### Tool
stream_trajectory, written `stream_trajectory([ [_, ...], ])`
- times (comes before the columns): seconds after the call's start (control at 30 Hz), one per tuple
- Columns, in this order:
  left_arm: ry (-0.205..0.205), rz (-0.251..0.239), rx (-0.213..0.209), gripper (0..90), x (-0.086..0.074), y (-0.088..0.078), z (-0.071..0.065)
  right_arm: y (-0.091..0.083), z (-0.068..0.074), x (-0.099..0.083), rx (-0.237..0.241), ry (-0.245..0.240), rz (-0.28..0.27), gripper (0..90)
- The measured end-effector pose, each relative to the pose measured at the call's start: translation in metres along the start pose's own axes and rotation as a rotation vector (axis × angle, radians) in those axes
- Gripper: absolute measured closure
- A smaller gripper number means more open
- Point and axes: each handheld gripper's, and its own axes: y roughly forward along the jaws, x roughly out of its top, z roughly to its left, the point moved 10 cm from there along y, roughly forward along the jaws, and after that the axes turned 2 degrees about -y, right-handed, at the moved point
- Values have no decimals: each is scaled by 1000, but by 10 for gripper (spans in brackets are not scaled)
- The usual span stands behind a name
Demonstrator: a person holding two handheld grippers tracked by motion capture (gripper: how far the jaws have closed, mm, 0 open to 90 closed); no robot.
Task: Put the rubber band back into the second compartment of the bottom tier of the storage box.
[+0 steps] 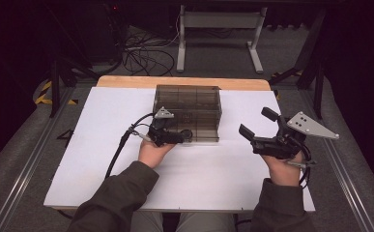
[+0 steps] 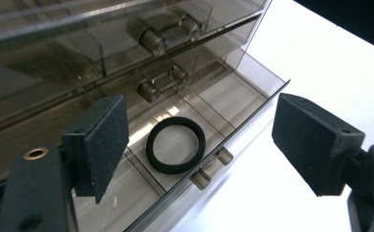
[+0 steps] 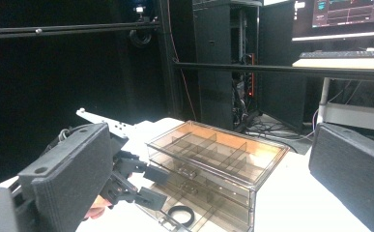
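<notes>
Smoked clear drawer box [image 1: 188, 112] sat at centre frame of the high view, on the white bench [image 1: 102, 159]; its bottom drawer [image 2: 233, 121] stood pulled out toward the person. Black ring [image 2: 176, 144] lay flat in 1 compartment of that open drawer, just behind the drawer's front wall and near its small handle [image 2: 211, 170]; in the right gripper view the ring [image 3: 181, 214] showed at the bottom centre, inside the same drawer. Left claw [image 1: 184, 137] hung at the drawer front, left of centre in the high view; in the left gripper view its 2 black pads [image 2: 102, 145] stood wide, 1 at lower left and 1 at right of frame, with the ring below and between them but touching neither. Nothing was gripped. Right claw [image 1: 257, 124] was held at the right of the high view, well apart from the box, above the bench, jaws spread wide and empty; the right gripper view looked past its pads [image 3: 68, 169] at the box [image 3: 218, 154] and the left claw [image 3: 141, 186].
</notes>
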Motion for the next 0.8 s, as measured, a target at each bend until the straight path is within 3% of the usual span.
stream_trajectory([
  [0.37,82,-28,39,154,5,-9,0,1,1,-1,3,-6,7,23],
  [0.8,128,-107,39,113,17,-23,-11,3,2,-2,6,-11,10,23],
])
